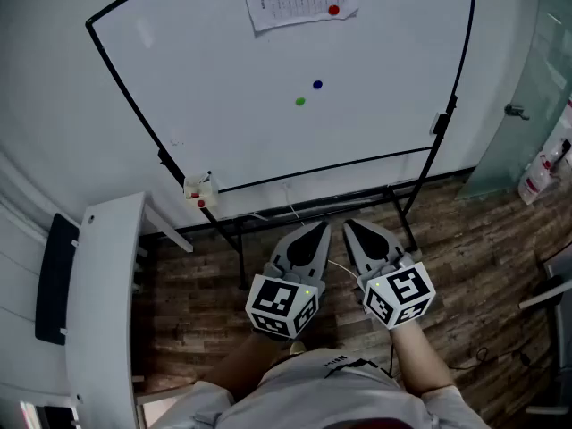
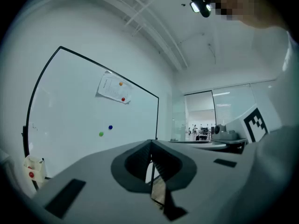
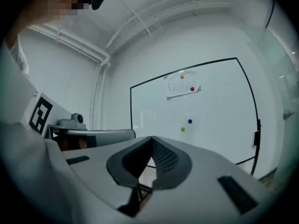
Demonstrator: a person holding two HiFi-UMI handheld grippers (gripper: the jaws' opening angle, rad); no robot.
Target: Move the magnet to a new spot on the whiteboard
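Clinging to whiteboard (image 1: 268,123), marker holder (image 1: 200,189): head, left gripper views only.

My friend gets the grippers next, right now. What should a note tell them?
Left hand-held gripper: shut, empty, held low, away from the whiteboard.
Right hand-held gripper: shut, empty, beside the left one.
Things: blue magnet and green magnet sit near the board's middle. A red magnet pins the paper sheet at the top.
Done: nothing yet; no magnet is gripped.
Left: reach the board, open one gripper, take a magnet (probably blue or green) and set it on a bare spot.
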